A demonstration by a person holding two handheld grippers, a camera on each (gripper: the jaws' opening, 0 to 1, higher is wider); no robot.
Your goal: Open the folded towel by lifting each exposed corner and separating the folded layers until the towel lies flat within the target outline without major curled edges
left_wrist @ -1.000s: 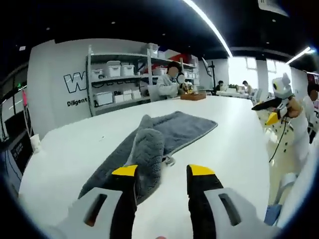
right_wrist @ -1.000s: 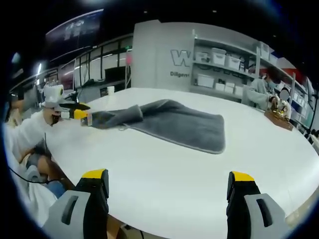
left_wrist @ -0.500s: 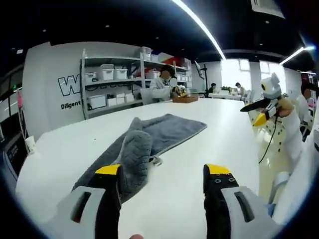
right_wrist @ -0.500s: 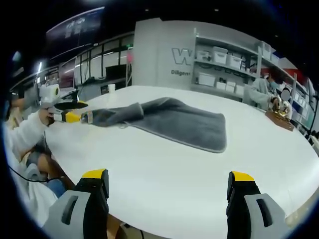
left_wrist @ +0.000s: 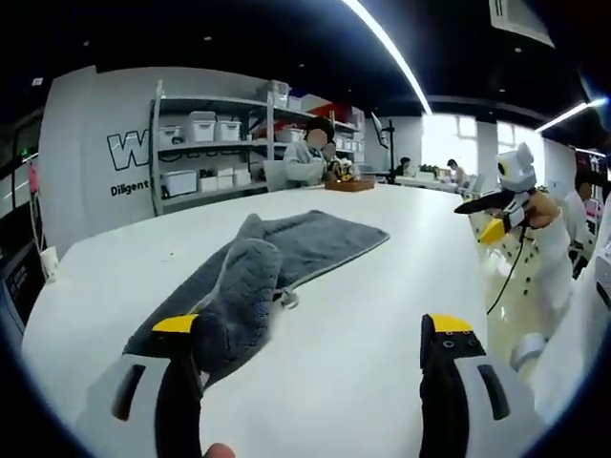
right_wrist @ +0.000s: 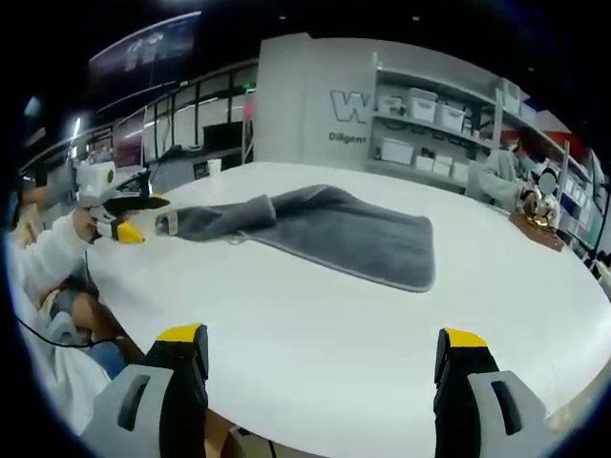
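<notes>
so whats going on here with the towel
A person is opening out a grey towel on a white table with two handheld grippers. The left gripper sits open at the towel's bunched, still doubled-over end, not gripping it. The right gripper hangs open off to the side, well short of the towel. The far half lies flat.
</notes>
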